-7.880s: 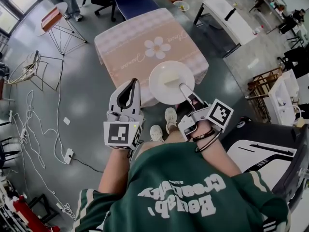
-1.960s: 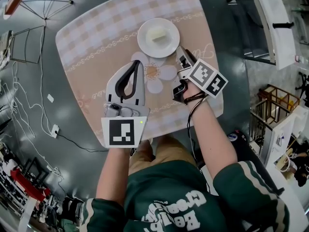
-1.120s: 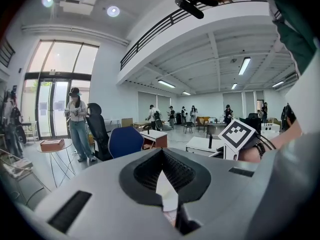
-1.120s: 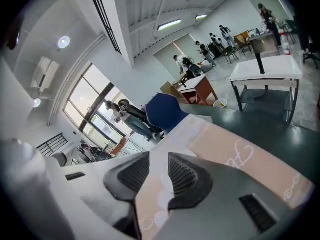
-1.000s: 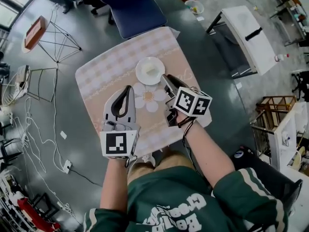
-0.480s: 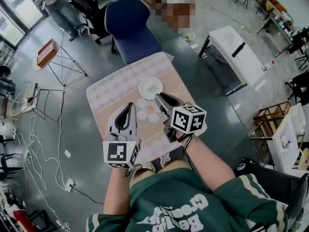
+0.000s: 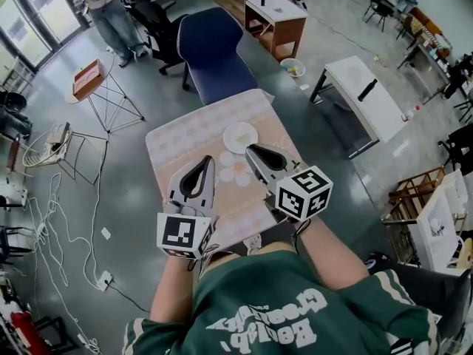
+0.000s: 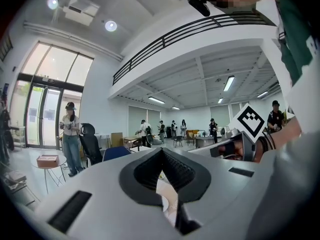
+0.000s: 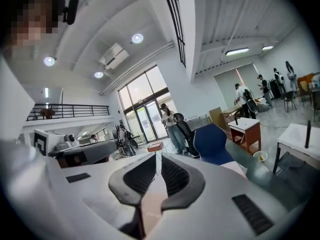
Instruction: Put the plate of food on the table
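A white plate (image 7: 240, 137) with a pale piece of food rests on the table (image 7: 185, 135), which has a pink checked cloth with a flower print. Both grippers hover over the table's near half, apart from the plate. My right gripper (image 7: 249, 148) points toward the plate from just below it; its jaws are closing to a thin gap with nothing between them, as the right gripper view (image 9: 158, 156) also shows. My left gripper (image 7: 210, 160) is to the left of the flower print, shut and empty, its tips meeting in the left gripper view (image 8: 161, 150).
A blue chair (image 7: 214, 46) stands behind the table. A white table (image 7: 362, 95) is at the right and a brown desk (image 7: 275, 13) farther back. A person (image 7: 111, 13) stands at the top left near a wire side table (image 7: 89, 80). Cables (image 7: 59, 198) lie on the floor.
My right gripper carried the plate by its rim, set it on the table and let go. Both grippers have drawn back, and the right jaws have narrowed.
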Available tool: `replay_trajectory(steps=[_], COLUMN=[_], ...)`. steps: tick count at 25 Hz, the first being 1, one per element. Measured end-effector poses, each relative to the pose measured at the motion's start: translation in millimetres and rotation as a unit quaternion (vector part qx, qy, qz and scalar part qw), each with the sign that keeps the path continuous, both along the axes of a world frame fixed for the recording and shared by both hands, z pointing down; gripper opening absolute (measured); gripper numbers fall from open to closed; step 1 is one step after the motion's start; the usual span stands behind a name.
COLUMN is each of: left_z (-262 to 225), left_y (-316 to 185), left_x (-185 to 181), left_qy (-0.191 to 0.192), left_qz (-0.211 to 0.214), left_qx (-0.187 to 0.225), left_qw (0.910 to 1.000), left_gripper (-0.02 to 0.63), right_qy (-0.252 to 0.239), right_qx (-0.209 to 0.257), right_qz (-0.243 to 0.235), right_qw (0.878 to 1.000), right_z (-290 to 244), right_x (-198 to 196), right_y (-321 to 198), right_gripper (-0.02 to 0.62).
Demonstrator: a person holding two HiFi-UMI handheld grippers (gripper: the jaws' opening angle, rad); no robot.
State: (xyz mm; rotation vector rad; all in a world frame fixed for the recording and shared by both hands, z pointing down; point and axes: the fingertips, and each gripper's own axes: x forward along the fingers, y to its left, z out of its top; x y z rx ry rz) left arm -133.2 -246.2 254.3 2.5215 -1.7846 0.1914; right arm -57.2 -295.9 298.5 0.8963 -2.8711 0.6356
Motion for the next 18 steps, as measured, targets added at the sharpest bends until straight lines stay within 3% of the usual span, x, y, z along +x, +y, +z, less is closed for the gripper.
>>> replay_trajectory(steps=[6, 12, 18], left_z=[-1.7, -9.6, -2.2], left_y=[18.8, 33.3, 40.6], left_x=[-3.4, 0.5, 11.5], left_qy=[-0.015, 0.001, -0.023], left_qz=[-0.001, 0.009, 0.021], left_qx=[0.002, 0.011, 0.025], left_qw=[0.9999, 0.9999, 0.9992], left_gripper=[0.009, 0.009, 0.009], right_qy=[0.037, 0.08, 0.087], right_qx=[0.083, 0.203, 0.238], right_qz=[-0.031, -0.062, -0.04], right_qw=[0.995, 0.974, 0.967], right_z=[-25.4, -47.5, -54.8], right_x=[1.9, -0.1, 0.6], right_y=[29.4, 60.1, 67.4], right_gripper=[0.015, 0.015, 0.014])
